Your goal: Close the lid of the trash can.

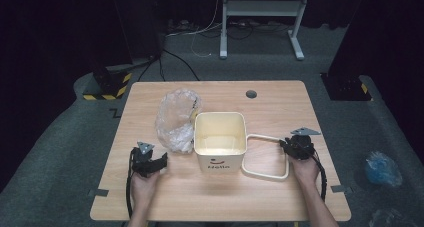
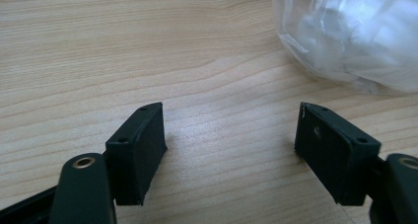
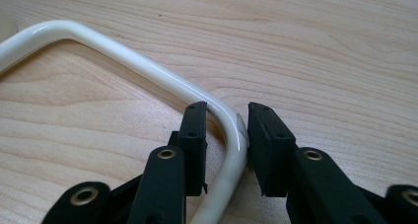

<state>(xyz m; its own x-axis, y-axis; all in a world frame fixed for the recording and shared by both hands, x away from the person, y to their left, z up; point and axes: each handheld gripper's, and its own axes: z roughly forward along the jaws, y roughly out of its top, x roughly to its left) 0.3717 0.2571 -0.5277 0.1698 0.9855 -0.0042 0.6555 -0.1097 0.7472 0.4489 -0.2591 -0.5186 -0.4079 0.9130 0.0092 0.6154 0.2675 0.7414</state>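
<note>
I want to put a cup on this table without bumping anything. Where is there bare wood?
Bare wood runs along the table's far edge behind the cream bin, and along the near edge between the person's forearms. The middle is crowded: the plastic bag sits against the bin's left, the cream loop frame on its right.

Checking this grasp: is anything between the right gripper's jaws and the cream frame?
Nothing visible. The right gripper straddles the cream frame at its rounded corner, one jaw on each side, with only bare table around it.
</note>
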